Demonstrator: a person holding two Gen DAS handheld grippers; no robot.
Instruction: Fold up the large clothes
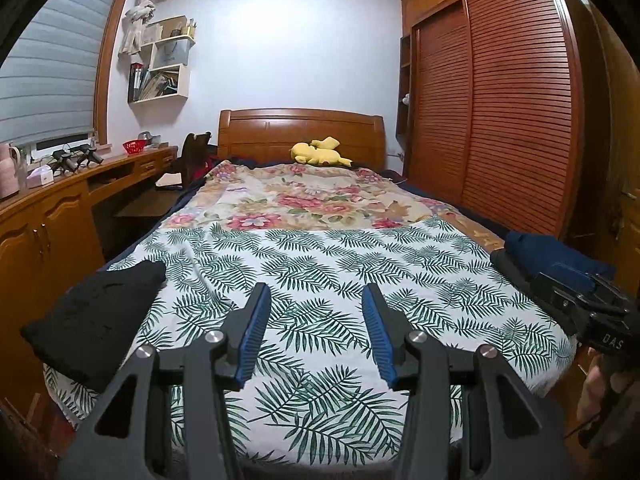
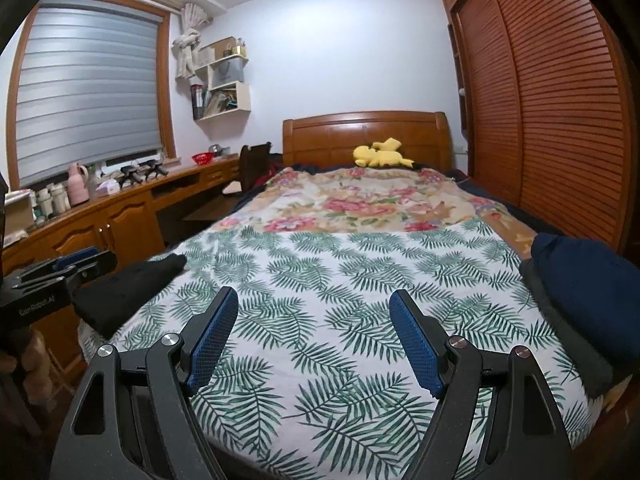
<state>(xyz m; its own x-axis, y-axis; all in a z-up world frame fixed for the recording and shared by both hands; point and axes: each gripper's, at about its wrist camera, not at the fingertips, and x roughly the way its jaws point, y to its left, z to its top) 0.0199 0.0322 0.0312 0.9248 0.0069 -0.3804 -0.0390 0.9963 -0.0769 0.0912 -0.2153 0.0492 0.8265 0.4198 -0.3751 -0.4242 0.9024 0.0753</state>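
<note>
Hovering above the near end of the bed, the left tool (image 1: 314, 308) stood with its jaws moderately apart and nothing between them, while the right tool (image 2: 314, 312) was spread wider, likewise empty. Neither touched any cloth. Under both lay the leaf-print sheet (image 1: 320, 272), smooth and bare across its middle, which looked like a cleared working area. Out at the left edge of the bed sat a black garment (image 1: 92, 312), lying as a compact, flattish bundle that appeared already folded, though its layers could not be made out. At the right edge rested a navy garment (image 2: 580, 280) on top of something grey (image 2: 560, 320); these formed a rounded heap, and whether it was a folded stack or clothing waiting its turn could not be told. Farther up the bed, a floral blanket (image 1: 304, 196) covered the mattress, with a yellow plush toy (image 1: 320, 152) by the wooden headboard (image 1: 300, 128). Judging by the empty tools and the bare centre, the moment seemed to fall between garments: one piece was probably finished and set aside, and the next still had to be fetched, spread flat on the sheet and folded.
</note>
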